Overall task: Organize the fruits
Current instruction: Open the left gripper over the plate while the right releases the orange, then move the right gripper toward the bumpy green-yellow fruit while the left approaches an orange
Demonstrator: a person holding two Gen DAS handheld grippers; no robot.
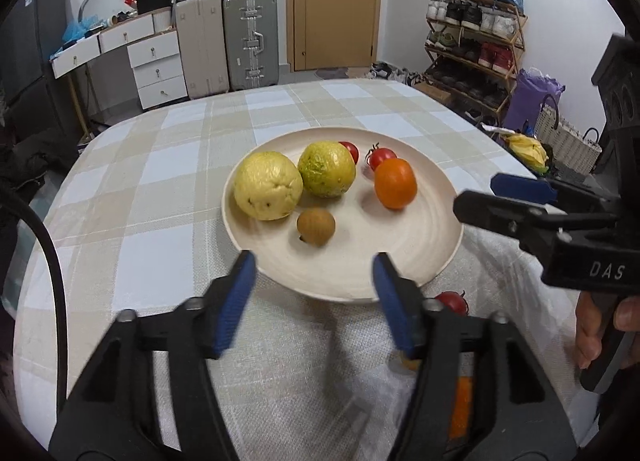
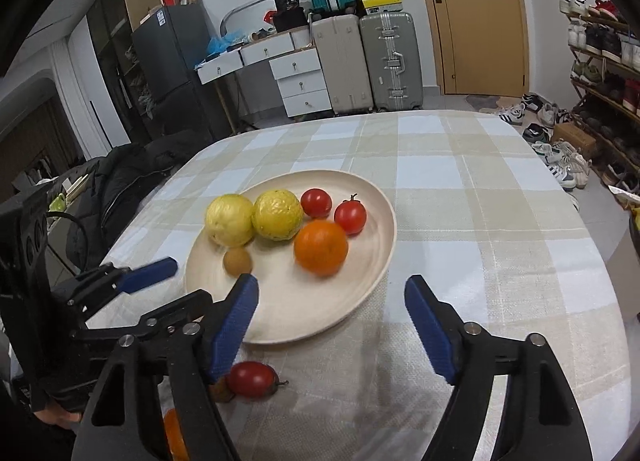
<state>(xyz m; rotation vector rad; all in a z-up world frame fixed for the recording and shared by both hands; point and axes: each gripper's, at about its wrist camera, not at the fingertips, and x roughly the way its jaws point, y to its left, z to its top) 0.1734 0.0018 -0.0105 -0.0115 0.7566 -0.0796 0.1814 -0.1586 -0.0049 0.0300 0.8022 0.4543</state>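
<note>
Left gripper [image 1: 314,297]: jaws spread wide, nothing between them. Right gripper [image 2: 332,325]: jaws likewise wide apart and holding nothing.

Plate [image 1: 420,245], cream, round, on the checked table [image 1: 160,197]. Its near rim lies directly ahead of the left jaws, the two blue pads framing it. In the right wrist view the plate [image 2: 360,289] sits ahead and left of the right jaws; the left-hand pad overlaps the near rim.

Count on the plate:
- 2 yellow-green fruits [image 1: 268,185] [image 1: 327,169], touching, at the far left of the plate as seen past the left jaws.
- 1 orange [image 1: 395,183], far right, apart from the yellow pair.
- 2 small tomatoes [image 1: 382,157] [image 1: 350,149] behind the orange, at the far rim.
- 1 small brown fruit [image 1: 316,226], nearest the left jaws, just in front of the yellow pair.

Off the plate, on the table:
- 1 loose tomato [image 2: 253,378], just below the near rim, beside the left-hand pad of the right jaws; in the left wrist view the loose tomato [image 1: 452,302] peeks out right of the right-hand pad.
- 1 orange-coloured thing [image 2: 176,435], low down behind the right gripper's frame; mostly hidden, possibly a second orange.
- A brownish bit [image 2: 221,391] touching the loose tomato; too hidden to name.

Right gripper [image 1: 516,197] enters the left wrist view from the right, tips just beyond the plate's right edge.
</note>
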